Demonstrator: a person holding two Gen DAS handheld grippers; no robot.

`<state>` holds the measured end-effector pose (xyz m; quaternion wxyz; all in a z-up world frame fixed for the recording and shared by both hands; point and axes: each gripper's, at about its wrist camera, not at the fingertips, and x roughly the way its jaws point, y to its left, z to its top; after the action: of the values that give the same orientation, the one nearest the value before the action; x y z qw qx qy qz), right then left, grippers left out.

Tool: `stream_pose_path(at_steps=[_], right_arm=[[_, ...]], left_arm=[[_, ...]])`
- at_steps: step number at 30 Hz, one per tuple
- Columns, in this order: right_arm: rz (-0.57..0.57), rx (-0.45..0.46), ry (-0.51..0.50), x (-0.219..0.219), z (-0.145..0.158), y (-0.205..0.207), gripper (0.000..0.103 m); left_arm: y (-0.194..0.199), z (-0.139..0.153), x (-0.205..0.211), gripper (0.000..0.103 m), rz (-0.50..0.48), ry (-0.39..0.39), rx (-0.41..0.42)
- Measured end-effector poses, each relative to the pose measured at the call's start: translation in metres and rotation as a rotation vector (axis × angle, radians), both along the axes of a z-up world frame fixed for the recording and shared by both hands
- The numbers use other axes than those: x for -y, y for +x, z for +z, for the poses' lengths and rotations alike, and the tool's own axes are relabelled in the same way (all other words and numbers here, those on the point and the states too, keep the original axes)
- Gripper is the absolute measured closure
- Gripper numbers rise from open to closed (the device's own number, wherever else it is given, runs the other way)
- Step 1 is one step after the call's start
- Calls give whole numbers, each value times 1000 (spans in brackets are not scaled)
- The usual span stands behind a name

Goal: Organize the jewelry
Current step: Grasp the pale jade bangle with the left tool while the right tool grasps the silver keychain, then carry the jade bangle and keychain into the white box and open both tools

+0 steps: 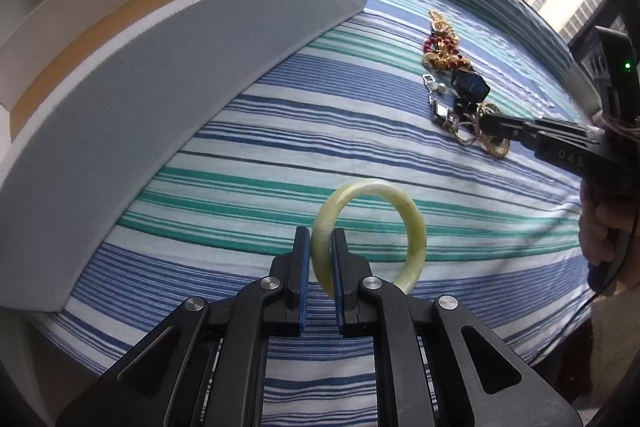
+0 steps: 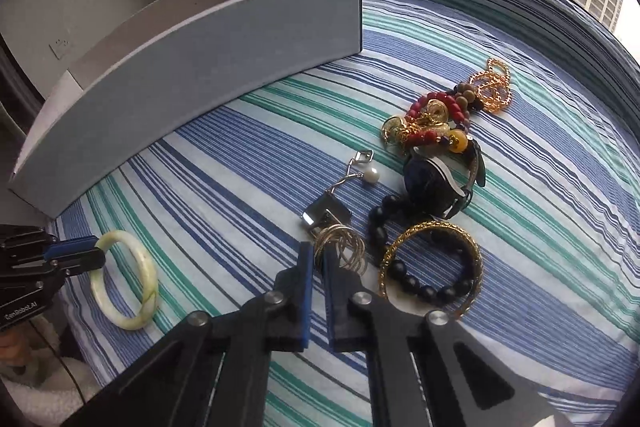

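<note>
**Jade bangle and thin rings both pinched above a striped bed**

Jade-green, the bangle (image 1: 370, 233) hung in the left wrist view with its rim clamped between the blue pads of the left tongs (image 1: 321, 247), which were clenched on it. It stood on edge, probably so that it could be carried over the wall of the white box (image 1: 192, 39) just beside it. That box lay open, its brown floor bare where visible, so it was likely where the pieces were meant to go. Farther along the striped bed (image 1: 248, 155) the jewelry pile (image 1: 452, 75) waited, and the right tongs (image 1: 490, 125) reached into its near end from the right edge, a hand (image 1: 600, 227) behind them.

From the right wrist view, the right tongs (image 2: 318, 259) were clenched on a bunch of thin gold rings (image 2: 344, 247), gripped at one edge, so the rest fanned out to the side. Around them lay a black bead bracelet (image 2: 404, 275) inside a gold bangle (image 2: 474, 259), a dark watch (image 2: 432, 183), red beads (image 2: 420, 111), a gold chain (image 2: 494, 87) and a pearl charm (image 2: 370, 174). At the left edge the left tongs (image 2: 94, 255) held the bangle (image 2: 128, 281) close to the box (image 2: 200, 67).
</note>
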<state>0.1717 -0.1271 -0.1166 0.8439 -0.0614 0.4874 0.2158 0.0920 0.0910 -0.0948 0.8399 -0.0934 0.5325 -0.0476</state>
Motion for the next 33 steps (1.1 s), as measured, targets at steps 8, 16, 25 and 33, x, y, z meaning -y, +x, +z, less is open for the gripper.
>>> stream_pose_path(at_steps=[8, 16, 25, 33], right_arm=[[-19, 79, 180, 16, 85, -32, 98], [46, 182, 236, -5, 160, -49, 98], [238, 278, 297, -104, 231, -34, 98], [316, 218, 304, -203, 215, 16, 98]], left_arm=[[-3, 36, -8, 95, 9, -51, 41], [-16, 95, -36, 95, 37, -75, 83], [-3, 139, -135, 95, 260, 38, 137], [23, 90, -192, 95, 399, 87, 56]])
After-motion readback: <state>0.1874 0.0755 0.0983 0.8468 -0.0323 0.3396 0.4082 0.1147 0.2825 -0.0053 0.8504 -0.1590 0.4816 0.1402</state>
